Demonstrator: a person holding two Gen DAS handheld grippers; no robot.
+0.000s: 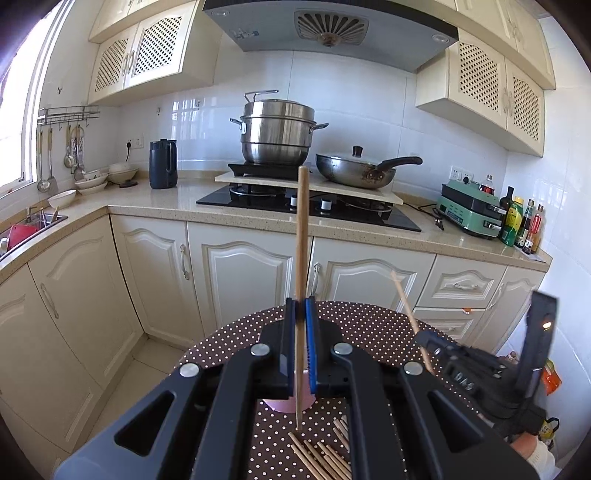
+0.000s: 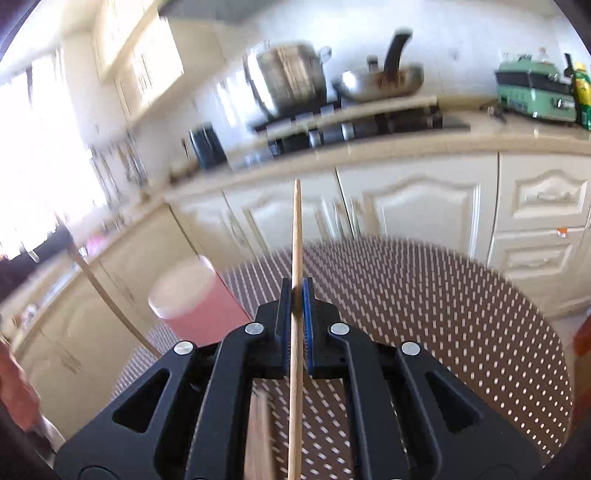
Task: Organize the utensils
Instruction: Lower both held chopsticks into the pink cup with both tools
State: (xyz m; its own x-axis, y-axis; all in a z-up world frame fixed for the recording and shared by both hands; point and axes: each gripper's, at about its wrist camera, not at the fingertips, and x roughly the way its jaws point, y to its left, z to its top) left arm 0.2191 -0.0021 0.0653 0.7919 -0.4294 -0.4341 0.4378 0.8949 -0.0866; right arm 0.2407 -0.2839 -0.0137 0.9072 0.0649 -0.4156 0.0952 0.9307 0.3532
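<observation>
- Left gripper (image 1: 300,306) clenched on one wooden chopstick (image 1: 302,236), stick near upright, thin tip down close to the dotted tablecloth (image 1: 229,339), thick end up in front of the stove (image 1: 306,206).
- Pink cup (image 1: 280,404) right under the left jaws, mostly hidden; same pink cup (image 2: 192,299) at left in the right wrist view, blurred.
- Loose chopsticks pile (image 1: 325,456) flat on the cloth at bottom centre, below the held stick's tip.
- Right gripper (image 2: 296,295) clenched on a second chopstick (image 2: 295,280), stick running up between the blue pads (image 2: 307,295); whole view motion-blurred.
- Right gripper (image 1: 430,341) also seen at right of the left wrist view, stick (image 1: 406,301) slanting up-left out of it, white-gloved hand (image 1: 535,452) behind.
- Left-held stick (image 2: 99,291) at left edge of the right wrist view, tilted.
- Writing: white digits on the right gripper body, reads roughly "040", unsure; hood label (image 1: 245,34) too small; bottle labels (image 1: 515,218) unreadable.
- Steamer pot (image 1: 277,127), wok with lid (image 1: 356,170), dark kettle (image 1: 163,163), green appliance (image 1: 469,210) on the counter, well apart from the table.
</observation>
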